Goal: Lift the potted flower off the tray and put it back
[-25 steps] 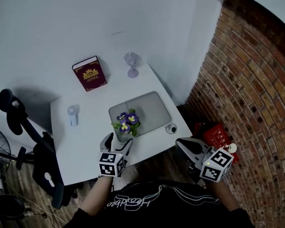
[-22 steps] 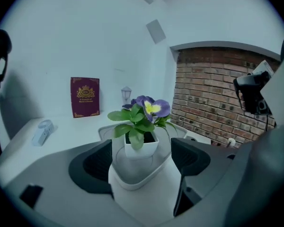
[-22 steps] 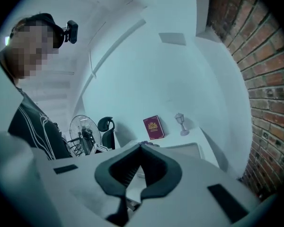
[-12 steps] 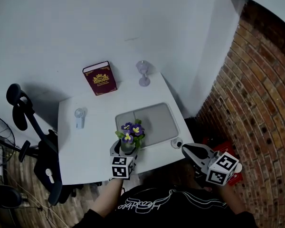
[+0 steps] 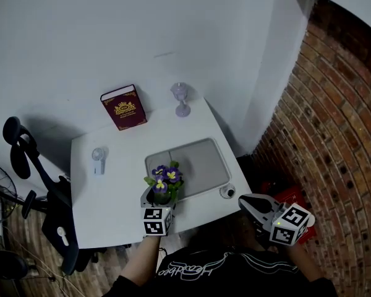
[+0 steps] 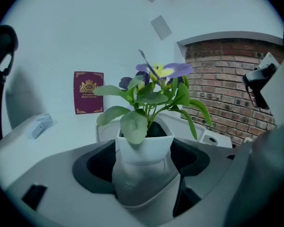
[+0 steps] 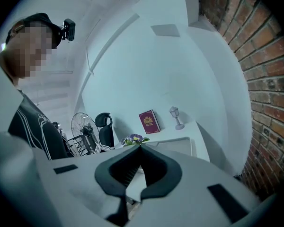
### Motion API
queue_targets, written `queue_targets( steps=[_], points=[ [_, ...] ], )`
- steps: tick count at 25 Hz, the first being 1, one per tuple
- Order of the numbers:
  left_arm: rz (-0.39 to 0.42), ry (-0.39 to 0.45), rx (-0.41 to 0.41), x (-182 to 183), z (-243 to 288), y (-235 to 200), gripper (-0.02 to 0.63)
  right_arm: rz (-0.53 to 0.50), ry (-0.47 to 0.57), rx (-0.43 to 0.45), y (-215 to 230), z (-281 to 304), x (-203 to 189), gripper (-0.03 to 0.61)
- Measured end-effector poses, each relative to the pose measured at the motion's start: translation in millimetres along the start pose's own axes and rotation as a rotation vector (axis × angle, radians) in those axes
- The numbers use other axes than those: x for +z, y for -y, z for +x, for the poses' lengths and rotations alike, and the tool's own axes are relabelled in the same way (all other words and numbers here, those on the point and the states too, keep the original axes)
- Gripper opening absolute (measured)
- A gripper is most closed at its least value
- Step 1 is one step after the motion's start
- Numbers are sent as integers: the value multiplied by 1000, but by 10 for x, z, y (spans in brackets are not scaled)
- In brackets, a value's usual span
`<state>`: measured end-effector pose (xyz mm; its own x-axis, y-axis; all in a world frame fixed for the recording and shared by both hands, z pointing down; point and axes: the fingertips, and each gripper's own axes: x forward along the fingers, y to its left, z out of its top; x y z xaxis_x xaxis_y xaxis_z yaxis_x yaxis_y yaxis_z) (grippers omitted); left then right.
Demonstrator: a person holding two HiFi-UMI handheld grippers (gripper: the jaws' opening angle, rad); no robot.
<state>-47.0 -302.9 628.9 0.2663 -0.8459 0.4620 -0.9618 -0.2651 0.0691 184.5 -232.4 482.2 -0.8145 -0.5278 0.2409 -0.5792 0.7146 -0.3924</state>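
The potted flower (image 5: 164,181), purple and yellow blooms in a small white pot (image 6: 144,148), is at the front left corner of the grey tray (image 5: 198,159). My left gripper (image 5: 160,195) is shut on the pot, with one jaw on each side of it. Whether the pot's base touches the tray is hidden. My right gripper (image 5: 252,204) is shut on nothing and hangs off the table's front right corner. In the right gripper view the jaws of the right gripper (image 7: 138,150) meet, with the flower (image 7: 135,139) small beyond them.
A maroon book (image 5: 123,107) stands at the back of the white table (image 5: 117,190), beside a small lantern-shaped ornament (image 5: 181,99). A white handheld device (image 5: 98,160) lies at the left and a small round object (image 5: 227,192) sits by the tray. An office chair (image 5: 46,190) is on the left, a brick wall (image 5: 334,135) on the right.
My left gripper moved up to the pot from the front and shut on it. The right gripper stayed off the table's corner. The head view shifted a little.
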Motion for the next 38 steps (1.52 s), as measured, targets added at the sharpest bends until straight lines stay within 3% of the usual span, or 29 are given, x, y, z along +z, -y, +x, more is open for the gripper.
queue_targets(
  steps=[3,16,22,38],
  points=[
    [-11,-7,5,-9,-19,-28,344,0,-6,-3,17,13,7,3],
    [-11,13,-24,40,-88,-13,337,21,-26,23,-62,219,-50,3],
    [-70,32,-73,149,-223,-73,337,26,-41,24,-187,311,-78,3],
    [-130,152,-238,808,-1386,152,337,68,-6,40,-857,456,-75,2]
  ],
)
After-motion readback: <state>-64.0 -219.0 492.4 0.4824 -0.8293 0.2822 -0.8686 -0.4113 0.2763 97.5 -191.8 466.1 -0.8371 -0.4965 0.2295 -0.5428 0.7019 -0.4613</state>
